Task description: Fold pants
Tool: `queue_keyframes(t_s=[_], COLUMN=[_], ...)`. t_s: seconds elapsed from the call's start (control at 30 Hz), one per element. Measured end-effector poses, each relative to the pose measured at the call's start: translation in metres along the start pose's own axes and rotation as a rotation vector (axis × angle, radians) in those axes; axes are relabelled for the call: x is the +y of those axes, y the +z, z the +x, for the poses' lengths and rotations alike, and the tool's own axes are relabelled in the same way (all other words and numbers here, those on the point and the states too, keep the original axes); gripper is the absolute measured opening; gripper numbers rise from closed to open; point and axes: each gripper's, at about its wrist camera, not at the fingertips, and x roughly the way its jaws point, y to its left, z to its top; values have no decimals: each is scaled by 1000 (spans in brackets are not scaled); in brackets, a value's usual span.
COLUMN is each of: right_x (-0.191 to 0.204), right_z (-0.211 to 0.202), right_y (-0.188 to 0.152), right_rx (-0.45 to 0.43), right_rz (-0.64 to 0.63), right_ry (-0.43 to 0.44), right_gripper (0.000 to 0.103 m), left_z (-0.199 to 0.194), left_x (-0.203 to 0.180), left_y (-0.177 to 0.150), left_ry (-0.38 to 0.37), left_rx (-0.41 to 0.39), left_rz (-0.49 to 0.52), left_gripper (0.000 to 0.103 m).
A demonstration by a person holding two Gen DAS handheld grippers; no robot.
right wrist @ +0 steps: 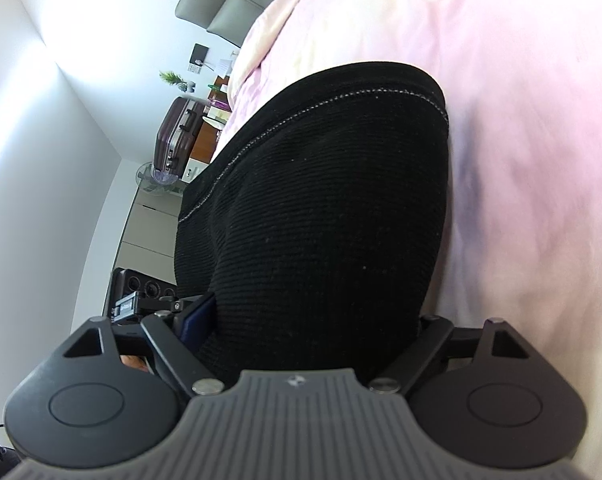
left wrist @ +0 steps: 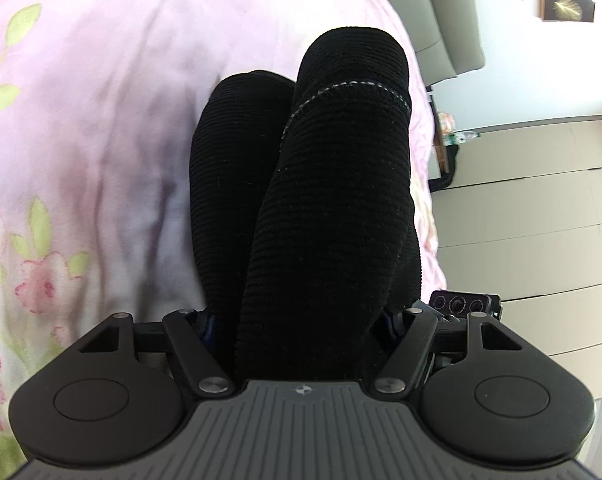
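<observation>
The black ribbed pants [left wrist: 325,184] hang from my left gripper [left wrist: 301,320], which is shut on the fabric; the cloth bunches between the fingers and hides the fingertips. A pale stitched hem line crosses the far end. In the right wrist view the same pants [right wrist: 325,216] fill the middle, and my right gripper [right wrist: 309,328] is shut on them too, with a blue pad [right wrist: 199,320] showing at the left finger. Both grippers hold the pants lifted above the pink bedspread [left wrist: 101,100], side by side.
The pink floral bedspread [right wrist: 521,120] lies under the pants. A grey headboard [left wrist: 441,12] is at the back. Beyond the bed edge are a tiled floor [left wrist: 533,220], a maroon suitcase [right wrist: 177,132], and a cluttered bedside table [right wrist: 213,80].
</observation>
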Motion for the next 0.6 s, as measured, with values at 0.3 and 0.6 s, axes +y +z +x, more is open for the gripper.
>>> queue_keyframes(t_s=[0.3,0.6], right_x=[39,66], right_z=[-52,-89], right_y=[-8,-51], right_rx=[-57,-80], right_rz=[-43,37], right_ry=[14,-64], right_gripper=[76,76], left_z=[2,18], left_x=[-28,-45], left_y=[-9,-37], left_ry=[-142,-140], left_rx=[7,105], left_rz=[84,112], left_gripper=[79,79])
